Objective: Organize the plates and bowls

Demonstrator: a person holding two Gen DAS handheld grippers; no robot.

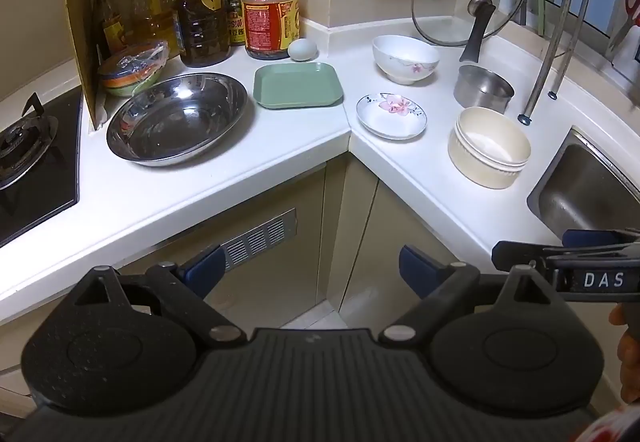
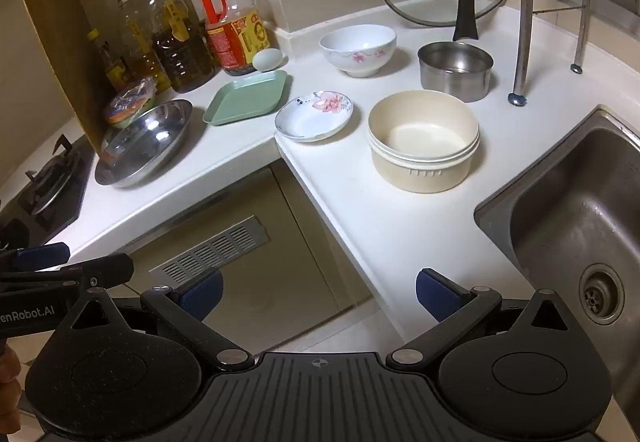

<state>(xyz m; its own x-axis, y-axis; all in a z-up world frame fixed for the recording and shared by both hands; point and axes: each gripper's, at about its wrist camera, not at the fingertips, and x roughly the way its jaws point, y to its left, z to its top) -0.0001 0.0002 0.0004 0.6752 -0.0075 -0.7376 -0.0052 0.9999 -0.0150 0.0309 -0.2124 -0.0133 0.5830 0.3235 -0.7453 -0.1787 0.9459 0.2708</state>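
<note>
Grippers first: my left gripper (image 1: 310, 268) and right gripper (image 2: 318, 292) both hang with jaws wide apart, holding nothing, off the desk's (image 2: 360, 210) front edge. Beyond sit the cream bowls (image 2: 423, 140), flowered plate (image 2: 314, 116), green plate (image 2: 246, 96), steel basin (image 2: 144, 144) and white bowl (image 2: 357, 48), all apart.

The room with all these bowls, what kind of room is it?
It looks like a home kitchen. There is a metal sink set in the white counter, a gas stove at the far left, and cooking oil bottles against the wall.
</note>
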